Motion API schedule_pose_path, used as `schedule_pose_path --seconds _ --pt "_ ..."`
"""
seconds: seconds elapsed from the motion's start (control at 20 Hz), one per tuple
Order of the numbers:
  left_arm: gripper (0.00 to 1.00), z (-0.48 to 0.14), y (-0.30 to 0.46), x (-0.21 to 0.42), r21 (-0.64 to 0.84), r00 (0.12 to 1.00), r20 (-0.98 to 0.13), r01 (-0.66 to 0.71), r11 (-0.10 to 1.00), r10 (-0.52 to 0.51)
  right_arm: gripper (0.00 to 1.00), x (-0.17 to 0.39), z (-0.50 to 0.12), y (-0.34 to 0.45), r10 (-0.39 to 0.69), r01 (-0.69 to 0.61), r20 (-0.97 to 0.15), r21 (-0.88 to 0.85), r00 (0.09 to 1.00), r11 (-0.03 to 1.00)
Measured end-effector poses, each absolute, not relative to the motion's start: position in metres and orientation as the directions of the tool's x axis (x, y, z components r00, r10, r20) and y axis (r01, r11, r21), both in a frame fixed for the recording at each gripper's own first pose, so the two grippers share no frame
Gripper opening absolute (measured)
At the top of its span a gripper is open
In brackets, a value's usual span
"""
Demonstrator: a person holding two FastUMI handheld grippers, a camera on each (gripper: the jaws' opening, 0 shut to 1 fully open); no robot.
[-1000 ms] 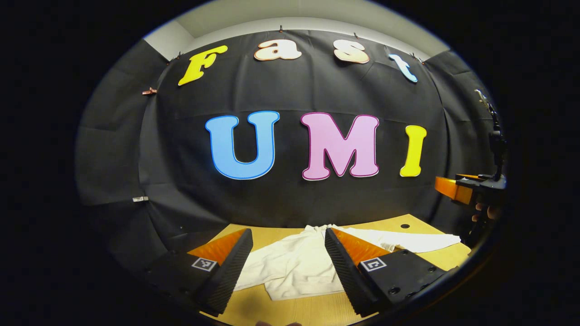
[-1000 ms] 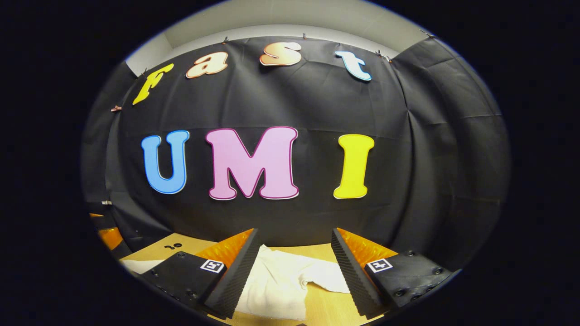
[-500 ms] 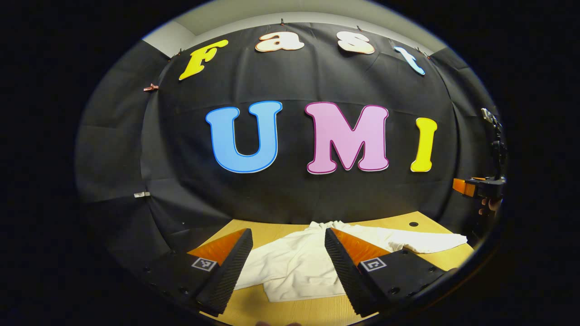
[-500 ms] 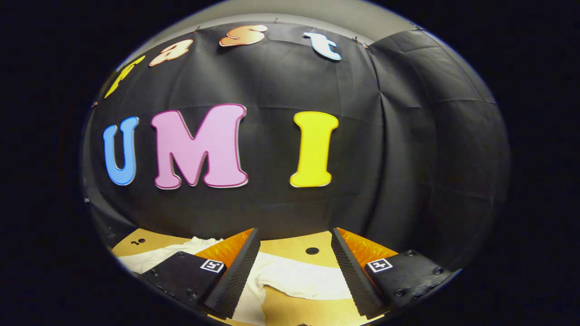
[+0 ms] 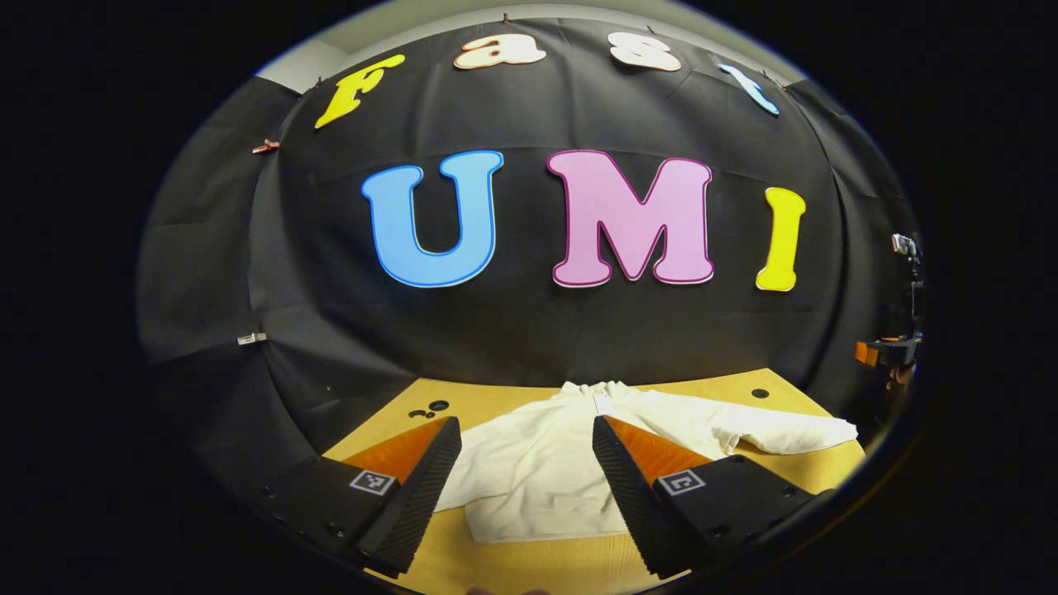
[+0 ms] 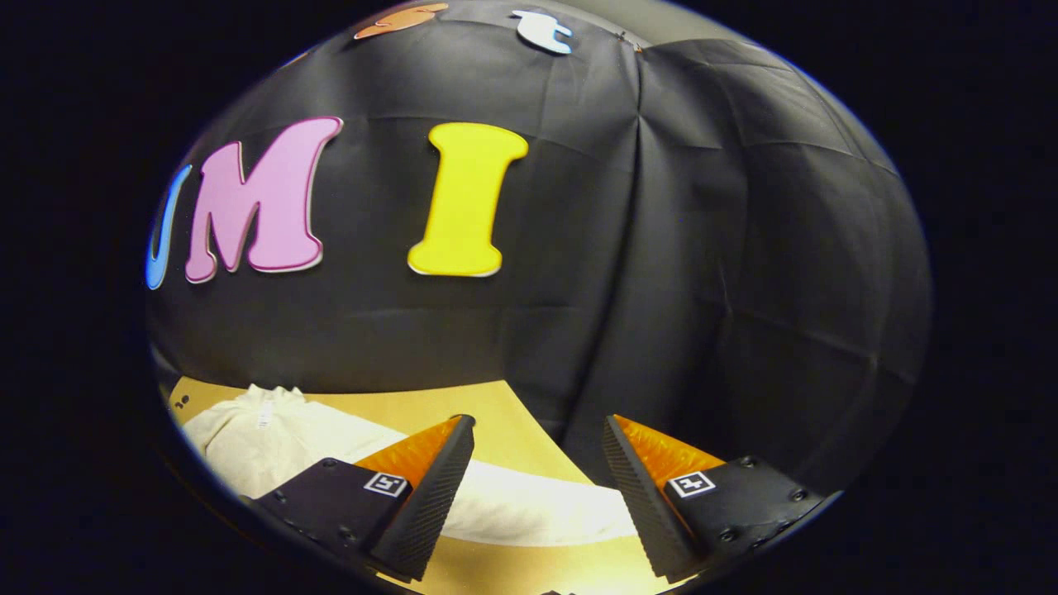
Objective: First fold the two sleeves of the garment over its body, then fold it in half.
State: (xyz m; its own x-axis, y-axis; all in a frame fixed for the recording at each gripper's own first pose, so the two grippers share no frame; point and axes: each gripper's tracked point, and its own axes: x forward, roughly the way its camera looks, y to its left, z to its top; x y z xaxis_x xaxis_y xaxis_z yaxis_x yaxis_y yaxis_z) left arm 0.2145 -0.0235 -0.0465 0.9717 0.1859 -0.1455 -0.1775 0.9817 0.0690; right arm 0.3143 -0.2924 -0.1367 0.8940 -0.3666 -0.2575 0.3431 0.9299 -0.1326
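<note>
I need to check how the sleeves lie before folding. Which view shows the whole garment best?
The left gripper view: the white garment lies flat on the table, body, collar and one outstretched sleeve visible. The right gripper view shows its collar end and that sleeve between the open right claw.

Left gripper view sits low over the near edge of the table (image 5: pixel 496 405), facing straight at the back wall. Right gripper view hangs off to the right, angled toward the booth's corner. Both catch the white garment (image 5: pixel 545 471) (image 6: pixel 248 438) and its outstretched sleeve (image 5: pixel 785 431) (image 6: pixel 537 508).
</note>
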Motion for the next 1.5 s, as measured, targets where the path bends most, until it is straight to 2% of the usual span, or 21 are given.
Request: schedule_pose_path --seconds 0.4,0.7,1.0,1.25,1.35,1.4,1.45,1.5 --pt "0.99 -0.060 -0.036 0.229 0.082 0.964 -0.193 -0.172 0.982 0.185 0.98 0.295 -0.249 -0.375 -0.468 0.474 -0.507 -0.127 0.724 0.871" --pt "0.99 -0.068 -0.045 0.236 0.099 0.958 -0.219 -0.165 0.981 0.183 0.98 0.275 -0.311 -0.400 -0.472 0.521 -0.634 -0.126 0.612 0.844" --pt "0.99 -0.073 -0.053 0.241 0.099 0.953 -0.245 -0.160 0.982 0.180 0.98 0.267 -0.356 -0.404 -0.453 0.526 -0.712 -0.138 0.537 0.839" --pt "0.99 -0.070 -0.048 0.242 0.113 0.951 -0.239 -0.174 0.978 0.196 0.98 0.267 -0.361 -0.400 -0.428 0.531 -0.720 -0.097 0.547 0.842" --pt "0.99 -0.067 -0.041 0.242 0.111 0.950 -0.233 -0.187 0.976 0.208 0.90 0.269 -0.362 -0.393 -0.415 0.499 -0.721 -0.110 0.554 0.859" --pt "1.00 -0.066 -0.038 0.242 0.106 0.950 -0.228 -0.195 0.975 0.214 0.78 0.272 -0.364 -0.390 -0.405 0.478 -0.719 -0.115 0.565 0.871" --pt "1.00 -0.065 -0.035 0.242 0.103 0.949 -0.224 -0.202 0.974 0.220 0.78 0.276 -0.367 -0.384 -0.392 0.469 -0.725 -0.107 0.567 0.877" --pt "1.00 -0.066 -0.032 0.239 0.104 0.947 -0.226 -0.208 0.973 0.227 0.44 0.279 -0.367 -0.382 -0.400 0.463 -0.720 -0.123 0.567 0.878"
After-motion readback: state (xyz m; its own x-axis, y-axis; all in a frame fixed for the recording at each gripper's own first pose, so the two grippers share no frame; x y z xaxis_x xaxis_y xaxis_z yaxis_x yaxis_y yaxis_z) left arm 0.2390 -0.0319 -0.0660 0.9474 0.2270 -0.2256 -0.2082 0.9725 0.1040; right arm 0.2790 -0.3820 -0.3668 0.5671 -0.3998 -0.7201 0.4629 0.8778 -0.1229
